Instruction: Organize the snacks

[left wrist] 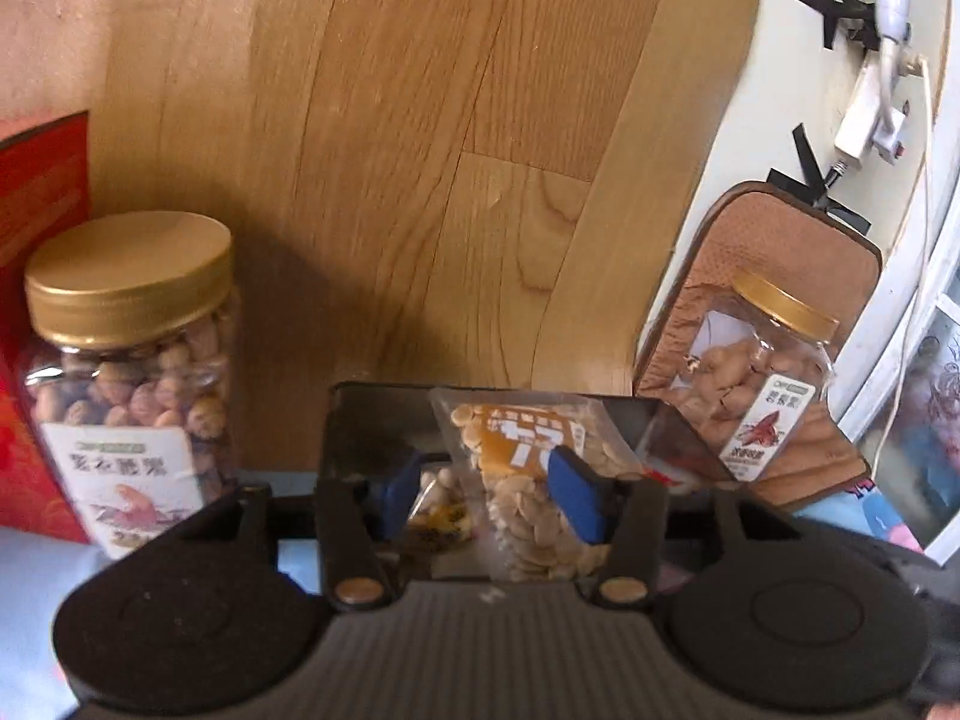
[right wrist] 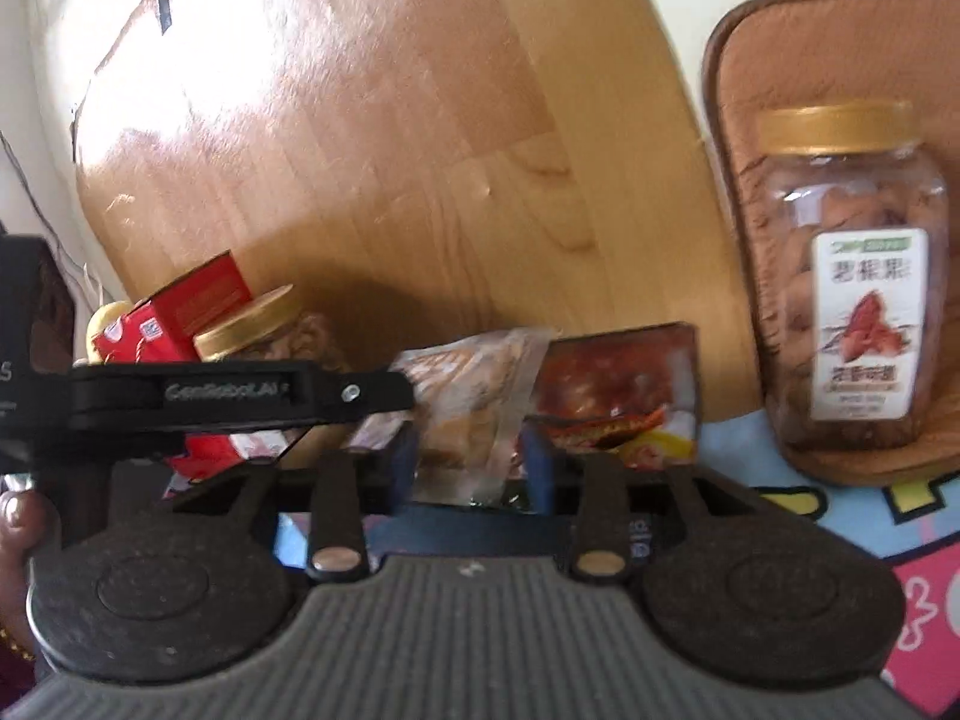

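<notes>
The left gripper (left wrist: 492, 489) is closed on a clear seed packet (left wrist: 528, 480) with an orange label, and its blue pads (left wrist: 576, 495) press the packet from both sides; the packet stands just in front of a dark box (left wrist: 360, 420), which I take as the landmark; a second small packet (left wrist: 438, 510) lies low behind the left pad, close to the box. To the left of the box a nut jar (left wrist: 129, 378) with a gold lid stands upright, and a red carton (left wrist: 36, 312) is just behind this jar and touches it or nearly so. To the right of the box a second jar (left wrist: 756, 378) with a gold lid stands on a brown cushion (left wrist: 798, 240), which leans against the wooden board (left wrist: 420, 150) behind everything. The right gripper (right wrist: 468, 465) has its blue fingers on either side of a crinkled clear packet (right wrist: 474, 396); it seems clamped on the packet, but the picture is blurred, so I cannot tell for sure. In the right wrist view the box (right wrist: 624, 390) is just right of this packet, the jar on the cushion (right wrist: 852, 276) is well to the right, and the black body of the other gripper (right wrist: 240, 396) crosses at the left.
</notes>
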A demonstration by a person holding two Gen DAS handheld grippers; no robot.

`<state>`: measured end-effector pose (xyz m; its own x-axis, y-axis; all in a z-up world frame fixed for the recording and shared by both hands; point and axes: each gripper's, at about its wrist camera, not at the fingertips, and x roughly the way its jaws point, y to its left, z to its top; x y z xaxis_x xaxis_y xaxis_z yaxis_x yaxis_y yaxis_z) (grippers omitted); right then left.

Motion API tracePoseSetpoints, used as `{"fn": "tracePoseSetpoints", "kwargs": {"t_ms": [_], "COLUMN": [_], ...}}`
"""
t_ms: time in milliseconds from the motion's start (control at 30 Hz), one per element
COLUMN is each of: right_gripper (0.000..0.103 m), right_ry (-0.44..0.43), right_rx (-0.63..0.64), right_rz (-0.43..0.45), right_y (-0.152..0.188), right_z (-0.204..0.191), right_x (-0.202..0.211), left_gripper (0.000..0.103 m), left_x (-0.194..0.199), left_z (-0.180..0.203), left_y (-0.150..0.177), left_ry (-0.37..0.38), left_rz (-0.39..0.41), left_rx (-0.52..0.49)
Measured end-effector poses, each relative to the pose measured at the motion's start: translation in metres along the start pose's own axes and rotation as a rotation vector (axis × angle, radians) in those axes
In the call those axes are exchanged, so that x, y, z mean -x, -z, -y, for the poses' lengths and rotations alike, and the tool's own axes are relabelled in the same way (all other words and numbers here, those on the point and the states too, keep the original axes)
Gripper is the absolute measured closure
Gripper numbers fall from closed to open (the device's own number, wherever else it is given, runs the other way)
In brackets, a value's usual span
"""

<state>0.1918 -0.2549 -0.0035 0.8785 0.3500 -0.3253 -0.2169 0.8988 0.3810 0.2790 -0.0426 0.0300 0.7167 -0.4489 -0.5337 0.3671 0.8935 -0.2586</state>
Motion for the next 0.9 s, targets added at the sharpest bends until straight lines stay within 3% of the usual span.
{"fn": "tracePoseSetpoints", "kwargs": {"t_ms": [133,200,400,533,567,633,700,800,900], "right_gripper": [0.045,0.045,0.045,0.047,0.05,0.068,0.075,0.076,0.076], "right_ry": [0.01,-0.017,-0.101,-0.123,-0.127,-0.142,-0.182,-0.213,-0.187], "right_rx": [-0.062,-0.11,-0.308,-0.356,-0.336,-0.294,-0.266,-0.201,-0.182], "right_rz": [0.079,0.071,-0.129,-0.167,-0.163,-0.141,-0.102,-0.096,-0.175], "right_y": [0.011,0.024,0.072,0.085,0.082,0.068,0.043,0.003,-0.026], "right_z": [0.007,0.011,0.033,0.034,0.03,0.018,0.006,-0.017,-0.031], "right_x": [0.041,0.065,0.092,0.102,0.104,0.101,0.091,0.053,0.001], "left_gripper": [0.052,0.051,0.051,0.051,0.051,0.051,0.051,0.051,0.051], "left_x": [0.031,0.048,0.098,0.12,0.125,0.132,0.141,0.149,0.153], "left_z": [-0.004,-0.004,-0.005,0.003,0.004,0.005,0.007,0.005,0.002], "left_y": [0.017,0.027,0.083,0.126,0.135,0.151,0.16,0.162,0.162], "left_ry": [-0.004,0.002,0.115,0.177,0.189,0.208,0.202,0.22,0.237], "left_rz": [0.018,0.026,-0.044,-0.108,-0.115,-0.133,-0.115,-0.112,-0.118], "left_rx": [0.008,-0.004,0.031,-0.003,-0.005,0.002,-0.004,0.02,0.064]}}
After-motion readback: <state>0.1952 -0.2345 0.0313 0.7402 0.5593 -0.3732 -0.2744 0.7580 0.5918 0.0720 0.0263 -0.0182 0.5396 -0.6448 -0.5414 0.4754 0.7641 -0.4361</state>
